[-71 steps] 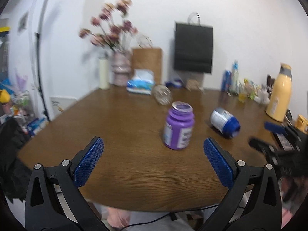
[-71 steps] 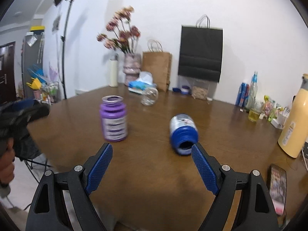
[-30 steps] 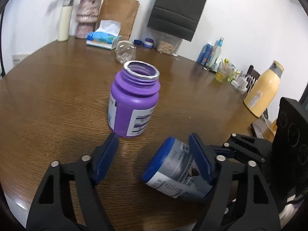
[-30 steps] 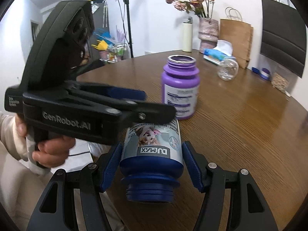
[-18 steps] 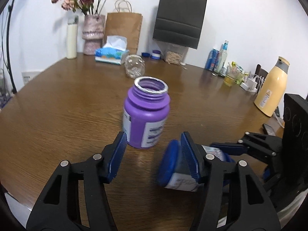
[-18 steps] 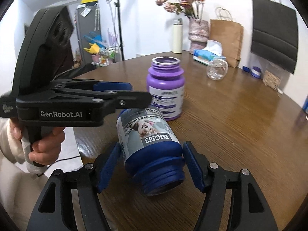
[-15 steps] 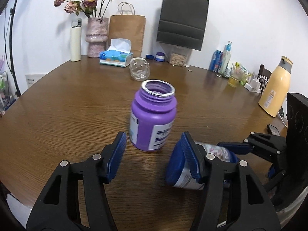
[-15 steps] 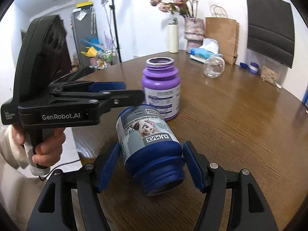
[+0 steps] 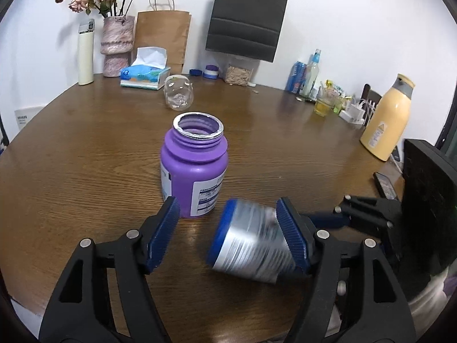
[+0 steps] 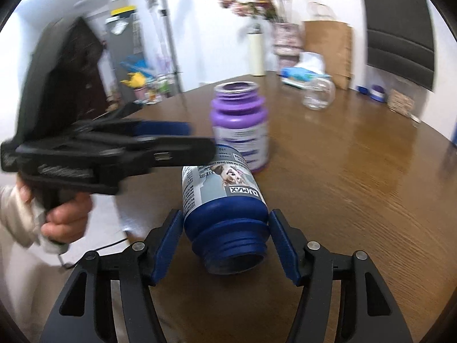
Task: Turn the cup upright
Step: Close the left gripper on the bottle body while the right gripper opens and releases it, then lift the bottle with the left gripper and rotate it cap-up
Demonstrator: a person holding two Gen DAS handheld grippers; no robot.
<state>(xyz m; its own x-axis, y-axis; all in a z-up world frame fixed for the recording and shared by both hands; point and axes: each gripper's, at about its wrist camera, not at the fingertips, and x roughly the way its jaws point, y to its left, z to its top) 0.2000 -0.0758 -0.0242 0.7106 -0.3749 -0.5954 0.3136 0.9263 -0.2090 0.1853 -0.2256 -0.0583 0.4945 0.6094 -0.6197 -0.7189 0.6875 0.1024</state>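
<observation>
- Blue plastic jar with grey printed label is on its side, tilted, mouth toward the right gripper, whose blue pads sit at its shoulders; firm grip can't be confirmed.
- Left gripper is spread wide, holding nothing; jar base is blurred just inside its right pad.
- Open-topped purple plastic jar is upright beyond the fingertips on the round brown wooden table.

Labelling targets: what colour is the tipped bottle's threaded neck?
Dark blue threaded neck on the grey-labelled plastic bottle; right wrist view.
</observation>
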